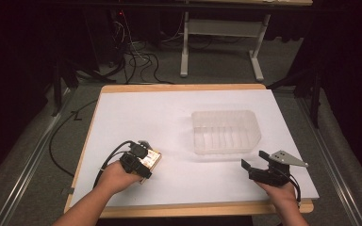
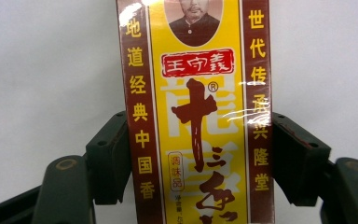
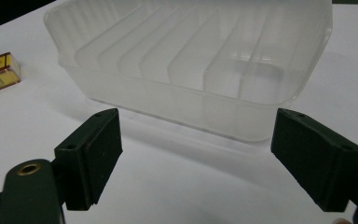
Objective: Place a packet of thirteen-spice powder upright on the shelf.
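Yellow and maroon, the cellophane-wrapped seasoning box (image 2: 196, 112) lies flat on the white table (image 1: 136, 113) near its front left, and our left gripper (image 1: 140, 160) has it between its two black jaws. In the left gripper view both pads (image 2: 119, 154) sit flush against the box's long maroon sides, so we read this as a grip just taken, with the box still resting on the table. Our right gripper (image 1: 254, 162) waits at the front right with its jaws spread wide and nothing between them, just short of the clear ribbed plastic container (image 1: 226, 132), which stands near the middle right, well apart from the box. To do this step well, we judge that the squeeze should be firm but gentle, since the glossy wrap may slip and the carton may dent. We would keep the pads square on the sides, lift straight up, and carry the box level toward the container.
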Tool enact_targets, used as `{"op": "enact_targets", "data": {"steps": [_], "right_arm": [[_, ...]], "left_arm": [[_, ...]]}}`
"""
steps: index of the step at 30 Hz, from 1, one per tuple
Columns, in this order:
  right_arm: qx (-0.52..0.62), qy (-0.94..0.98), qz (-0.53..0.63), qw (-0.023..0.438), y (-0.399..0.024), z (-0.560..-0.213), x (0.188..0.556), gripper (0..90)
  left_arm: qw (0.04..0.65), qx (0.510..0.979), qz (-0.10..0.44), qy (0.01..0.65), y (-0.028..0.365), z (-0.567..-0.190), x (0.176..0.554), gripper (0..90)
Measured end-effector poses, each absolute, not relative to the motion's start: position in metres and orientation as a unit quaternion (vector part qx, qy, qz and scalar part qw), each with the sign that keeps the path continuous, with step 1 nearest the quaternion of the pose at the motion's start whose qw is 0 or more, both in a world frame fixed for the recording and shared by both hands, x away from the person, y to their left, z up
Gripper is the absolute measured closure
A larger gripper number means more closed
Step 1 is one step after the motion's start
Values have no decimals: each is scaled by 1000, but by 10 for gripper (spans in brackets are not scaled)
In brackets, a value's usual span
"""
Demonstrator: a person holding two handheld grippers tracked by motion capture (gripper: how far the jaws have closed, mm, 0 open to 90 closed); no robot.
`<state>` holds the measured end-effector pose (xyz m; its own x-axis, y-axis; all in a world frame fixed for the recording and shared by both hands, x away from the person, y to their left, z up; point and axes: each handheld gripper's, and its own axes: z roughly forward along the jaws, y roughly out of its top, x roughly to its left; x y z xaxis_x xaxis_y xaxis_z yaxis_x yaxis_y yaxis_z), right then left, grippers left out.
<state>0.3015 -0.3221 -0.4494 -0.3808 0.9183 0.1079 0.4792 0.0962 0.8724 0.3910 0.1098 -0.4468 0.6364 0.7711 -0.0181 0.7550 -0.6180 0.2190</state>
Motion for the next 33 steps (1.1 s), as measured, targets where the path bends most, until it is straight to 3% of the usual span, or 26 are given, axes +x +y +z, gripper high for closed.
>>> {"op": "enact_targets", "data": {"steps": [33], "right_arm": [[501,690,461,244,-322,-449,298,168]], "left_arm": [[288,856,98,417,118,-426,370,325]]}}
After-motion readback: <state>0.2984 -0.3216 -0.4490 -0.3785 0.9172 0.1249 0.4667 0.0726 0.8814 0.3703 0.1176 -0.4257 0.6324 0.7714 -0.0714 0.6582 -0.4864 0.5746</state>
